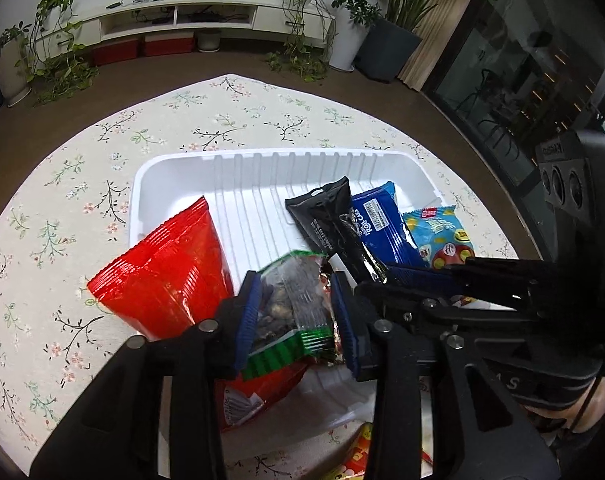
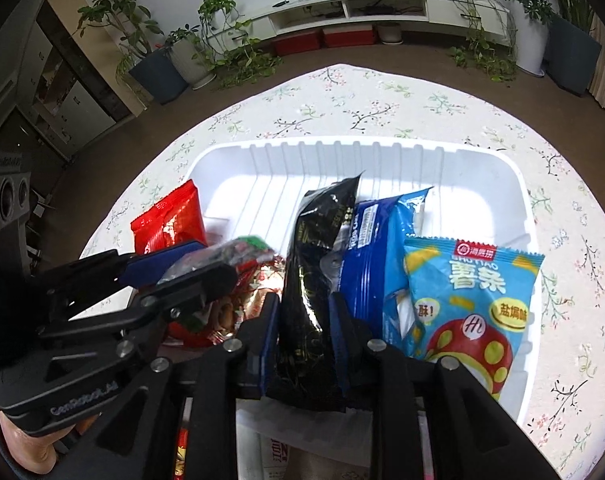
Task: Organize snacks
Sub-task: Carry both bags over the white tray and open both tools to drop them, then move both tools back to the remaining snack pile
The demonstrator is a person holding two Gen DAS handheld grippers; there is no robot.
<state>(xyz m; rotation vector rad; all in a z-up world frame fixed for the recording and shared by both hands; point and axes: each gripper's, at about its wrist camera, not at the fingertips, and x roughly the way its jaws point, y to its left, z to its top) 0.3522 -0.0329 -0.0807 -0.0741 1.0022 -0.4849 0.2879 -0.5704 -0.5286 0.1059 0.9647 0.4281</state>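
Observation:
A white ribbed tray (image 1: 174,184) (image 2: 230,168) sits on the flowered table. My left gripper (image 1: 296,312) is shut on a clear nut packet with green edges (image 1: 290,304), held over the tray's near left part; it shows in the right wrist view (image 2: 206,260). My right gripper (image 2: 304,332) is shut on a black snack packet (image 2: 314,248), which stands up in the tray; it also shows in the left wrist view (image 1: 334,220). A red bag (image 1: 170,272) (image 2: 170,224) leans on the tray's left side. A blue cookie pack (image 1: 382,224) (image 2: 374,248) and a light-blue chip bag (image 1: 442,232) (image 2: 470,300) lie at the right.
The flowered tablecloth (image 1: 62,208) surrounds the tray. More packets lie on the table in front of the tray: a yellow-red one (image 1: 358,456) and a white one (image 2: 274,452). Plants and a white TV cabinet (image 1: 174,16) stand beyond the table.

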